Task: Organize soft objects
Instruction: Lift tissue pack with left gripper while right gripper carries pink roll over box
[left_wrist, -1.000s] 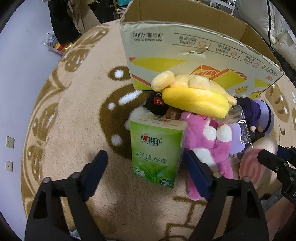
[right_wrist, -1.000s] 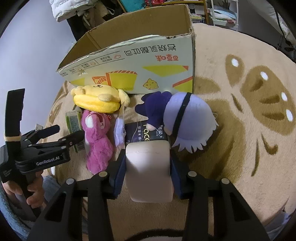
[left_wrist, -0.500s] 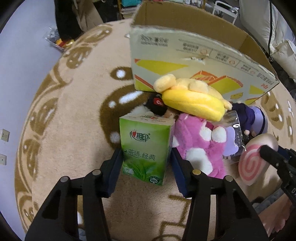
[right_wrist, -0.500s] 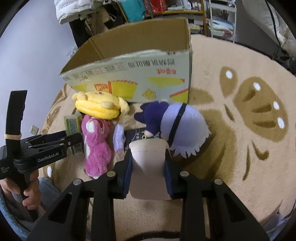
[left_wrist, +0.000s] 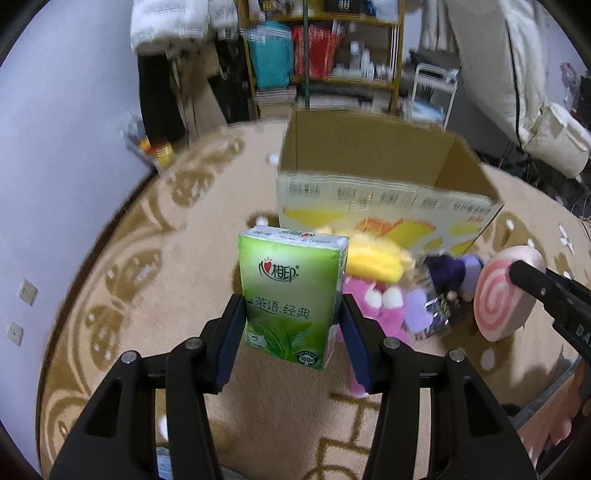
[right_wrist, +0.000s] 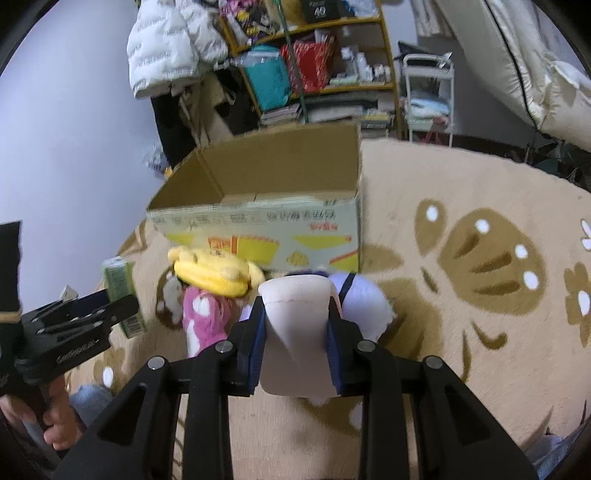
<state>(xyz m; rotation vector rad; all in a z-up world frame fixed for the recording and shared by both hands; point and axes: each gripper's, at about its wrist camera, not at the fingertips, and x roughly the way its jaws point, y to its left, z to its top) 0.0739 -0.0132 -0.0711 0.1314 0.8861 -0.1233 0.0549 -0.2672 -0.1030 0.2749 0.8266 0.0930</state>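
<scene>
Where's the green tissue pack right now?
In the left wrist view the green tissue pack sits centre frame, clamped upright in the left claw, in front of the cardboard box and left of the pink plush.

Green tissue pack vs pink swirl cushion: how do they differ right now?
The green tissue pack is a boxy, printed plastic-wrapped packet; the pink swirl cushion is a round plush roll. The pack sits upright in the left hand-held gripper; the cushion is squeezed in the right hand-held gripper. Both are clamped between shut fingers, short of the open cardboard box.
</scene>
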